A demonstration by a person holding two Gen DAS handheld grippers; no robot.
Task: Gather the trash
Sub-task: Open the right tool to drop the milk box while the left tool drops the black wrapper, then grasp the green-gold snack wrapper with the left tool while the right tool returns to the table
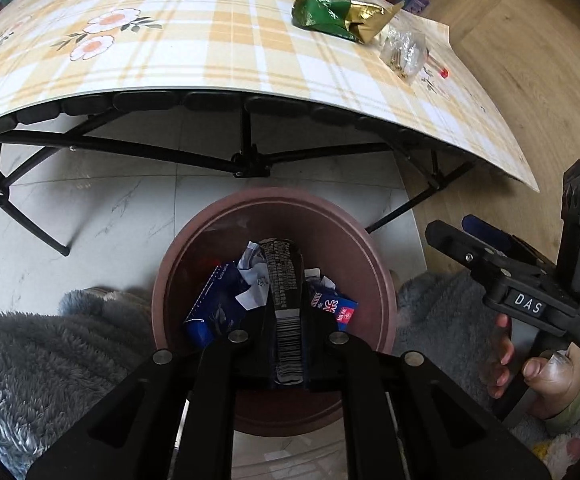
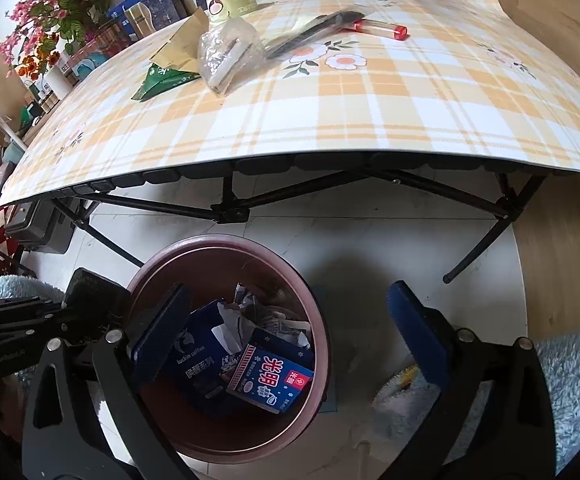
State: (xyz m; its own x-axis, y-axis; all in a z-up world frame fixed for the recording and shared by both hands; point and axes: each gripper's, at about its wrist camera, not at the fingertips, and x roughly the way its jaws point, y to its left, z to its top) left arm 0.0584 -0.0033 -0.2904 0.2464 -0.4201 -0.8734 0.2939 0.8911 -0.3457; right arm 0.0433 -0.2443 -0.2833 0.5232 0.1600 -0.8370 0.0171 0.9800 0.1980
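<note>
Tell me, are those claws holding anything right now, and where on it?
The left gripper pinches a black barcoded wrapper by its near end, above the bin. The right gripper is open and empty.

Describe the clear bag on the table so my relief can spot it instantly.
Start at the plaid tablecloth. Near its far side lies a green-and-gold foil wrapper; the clear plastic bag rests against its right edge. It alone is see-through and crinkled, with small metal pieces inside.

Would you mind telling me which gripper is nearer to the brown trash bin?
Left. The left gripper is over the brown trash bin, holding a black wrapper; the right gripper hangs open beside it.
</note>
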